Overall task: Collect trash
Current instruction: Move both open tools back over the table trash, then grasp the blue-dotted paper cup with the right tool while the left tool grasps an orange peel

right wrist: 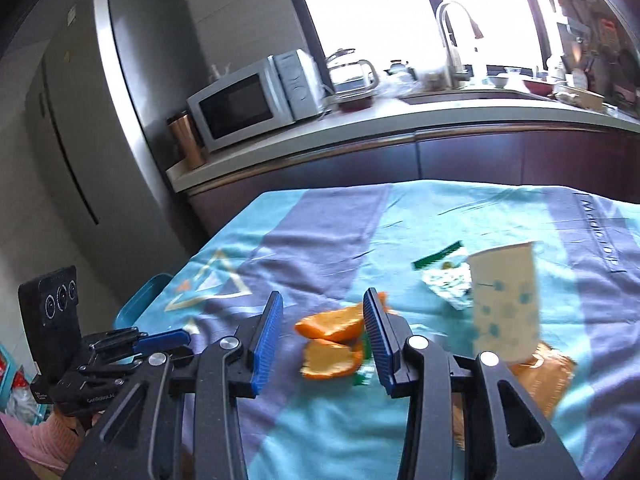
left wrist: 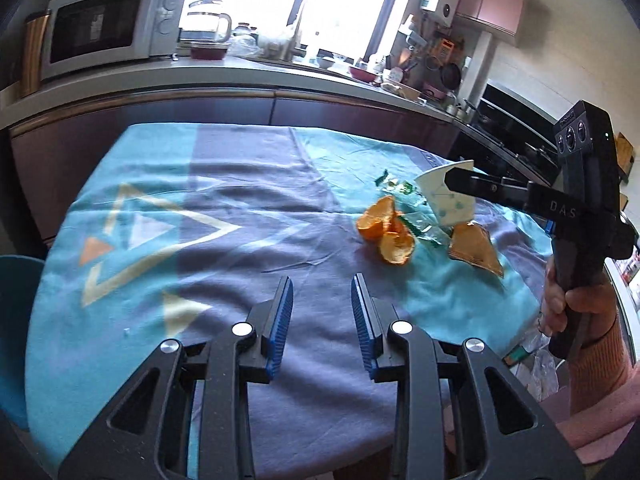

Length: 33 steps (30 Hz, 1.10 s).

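Kitchen table cloth held the trash cluster of orange peel, paper cup and wrappers; both grippers, left gripper and right gripper, were spread and empty, the right seemingly approaching the peel, needing to descend and close.

left gripper: black frame, blue ribbed pads, silver screws | right gripper: same | sleeves: pink ribbed knit
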Available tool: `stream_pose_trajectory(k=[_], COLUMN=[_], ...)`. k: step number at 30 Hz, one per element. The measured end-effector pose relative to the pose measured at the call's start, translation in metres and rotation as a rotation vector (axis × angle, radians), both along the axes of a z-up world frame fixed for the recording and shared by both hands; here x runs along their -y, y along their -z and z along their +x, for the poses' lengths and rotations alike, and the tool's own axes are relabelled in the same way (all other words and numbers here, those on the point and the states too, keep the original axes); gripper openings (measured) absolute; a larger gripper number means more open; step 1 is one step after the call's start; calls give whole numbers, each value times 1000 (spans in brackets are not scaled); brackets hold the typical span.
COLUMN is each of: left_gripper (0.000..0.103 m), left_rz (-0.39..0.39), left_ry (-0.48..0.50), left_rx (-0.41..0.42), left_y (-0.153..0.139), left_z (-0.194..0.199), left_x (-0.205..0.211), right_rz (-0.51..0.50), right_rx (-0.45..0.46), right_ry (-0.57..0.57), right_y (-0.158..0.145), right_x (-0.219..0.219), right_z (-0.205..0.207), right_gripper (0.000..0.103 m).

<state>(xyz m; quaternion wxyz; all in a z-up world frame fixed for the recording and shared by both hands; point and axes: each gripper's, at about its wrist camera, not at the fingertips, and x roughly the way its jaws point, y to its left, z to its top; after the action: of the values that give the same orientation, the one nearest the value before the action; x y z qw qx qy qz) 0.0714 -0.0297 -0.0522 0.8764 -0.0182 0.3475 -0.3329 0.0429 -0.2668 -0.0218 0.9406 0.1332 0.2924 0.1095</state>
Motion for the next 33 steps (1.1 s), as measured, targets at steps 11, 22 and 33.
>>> stream_pose_trajectory(k=[11,22,33], left_gripper=[35,36,18], left_rz=[27,83,86], left_ry=[138,102,107], left_rx=[-67,-176,-198], left_y=[11,27,30], left_z=[9,51,57], left_x=[76,110,115], right_rz=[34,46,57], right_rx=[-8,-27,-54], right_ry=[202,144,140], right_y=[20,31,38], right_x=[96,99,102], right_z=[-9,11,13], right_gripper=[53,53,32])
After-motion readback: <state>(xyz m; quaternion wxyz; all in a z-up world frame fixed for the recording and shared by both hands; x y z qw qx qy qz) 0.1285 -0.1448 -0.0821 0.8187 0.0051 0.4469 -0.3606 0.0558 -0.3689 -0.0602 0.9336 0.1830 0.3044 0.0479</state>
